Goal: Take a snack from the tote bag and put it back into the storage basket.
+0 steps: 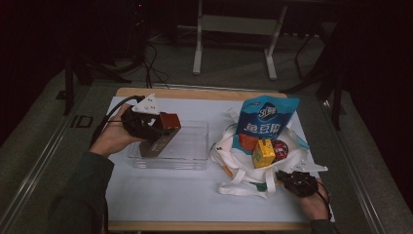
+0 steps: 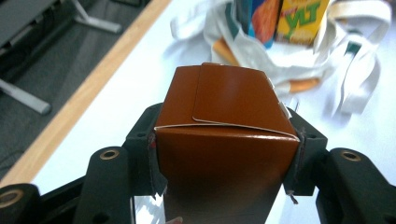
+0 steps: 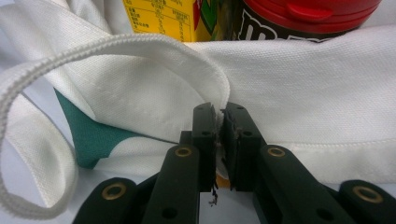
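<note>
Over the clear plastic tray (image 1: 192,146), the left hand-held gripper (image 1: 158,127), clamped on a glossy brown cardboard carton (image 2: 226,135), should lower it level, while the right hand-held gripper (image 3: 218,140) pinches the white canvas bag (image 3: 327,84).

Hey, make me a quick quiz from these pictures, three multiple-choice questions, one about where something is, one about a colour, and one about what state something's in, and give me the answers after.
1. Where is the brown box?
A. inside the white tote bag
B. held over the clear plastic tray
C. lying on the floor

2. What colour is the tall snack pouch standing in the white tote bag?
A. blue
B. green
C. black

3. What state are the right tongs in?
A. wide open above the table
B. shut on the yellow carton
C. shut on the white tote bag

Answers:
1 B: the high view shows the left tongs clamping the box on both sides above the clear plastic tray.
2 A: the pouch is blue with white lettering.
3 C: in the right gripper view the jaws pinch the bag's cloth, below the yellow carton.
</note>
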`<state>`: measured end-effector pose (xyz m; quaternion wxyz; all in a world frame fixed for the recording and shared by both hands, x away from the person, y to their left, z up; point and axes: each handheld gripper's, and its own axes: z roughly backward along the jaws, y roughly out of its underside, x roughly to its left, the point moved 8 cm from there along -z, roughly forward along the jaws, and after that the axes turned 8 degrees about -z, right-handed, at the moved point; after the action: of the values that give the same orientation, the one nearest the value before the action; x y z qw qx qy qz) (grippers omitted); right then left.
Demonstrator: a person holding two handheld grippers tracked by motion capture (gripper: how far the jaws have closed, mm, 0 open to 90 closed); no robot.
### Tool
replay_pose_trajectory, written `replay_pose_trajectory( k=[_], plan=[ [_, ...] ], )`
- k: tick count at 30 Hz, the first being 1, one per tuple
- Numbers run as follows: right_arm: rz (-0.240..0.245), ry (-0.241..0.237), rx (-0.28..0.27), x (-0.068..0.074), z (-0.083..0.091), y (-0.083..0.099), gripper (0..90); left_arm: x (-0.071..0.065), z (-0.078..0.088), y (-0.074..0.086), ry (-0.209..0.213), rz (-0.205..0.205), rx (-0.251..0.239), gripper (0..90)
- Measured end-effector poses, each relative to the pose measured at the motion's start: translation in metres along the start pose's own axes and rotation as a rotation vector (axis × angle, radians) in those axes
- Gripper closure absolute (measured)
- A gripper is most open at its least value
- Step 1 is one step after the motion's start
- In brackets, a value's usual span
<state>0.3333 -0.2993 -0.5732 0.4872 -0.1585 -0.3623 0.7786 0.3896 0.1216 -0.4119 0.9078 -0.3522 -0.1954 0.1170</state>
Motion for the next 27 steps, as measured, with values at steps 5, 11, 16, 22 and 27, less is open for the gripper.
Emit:
replay_pose_trajectory(
  k=[5, 11, 16, 22, 27],
  plan=[
    [-0.002, -0.003, 0.000, 0.000, 0.000, 0.000, 83.1, -0.003, -0.019, 0.011, 0.035, 0.015, 0.054, 42.6],
    [-0.002, -0.003, -0.002, 0.000, 0.000, 0.000, 83.0, -0.004, -0.036, 0.010, 0.065, 0.060, 0.011, 41.3],
    [-0.003, -0.004, -0.002, 0.000, 0.000, 0.000, 83.0, -0.012, -0.051, 0.005, 0.138, 0.105, -0.049, 38.2],
    [-0.003, -0.005, -0.002, 0.000, 0.000, 0.000, 83.0, -0.022, -0.073, 0.000, 0.196, 0.111, -0.034, 36.0],
    [-0.002, -0.005, -0.002, 0.000, 0.000, 0.000, 83.0, -0.030, -0.087, -0.003, 0.207, 0.103, -0.012, 35.1]
  ],
)
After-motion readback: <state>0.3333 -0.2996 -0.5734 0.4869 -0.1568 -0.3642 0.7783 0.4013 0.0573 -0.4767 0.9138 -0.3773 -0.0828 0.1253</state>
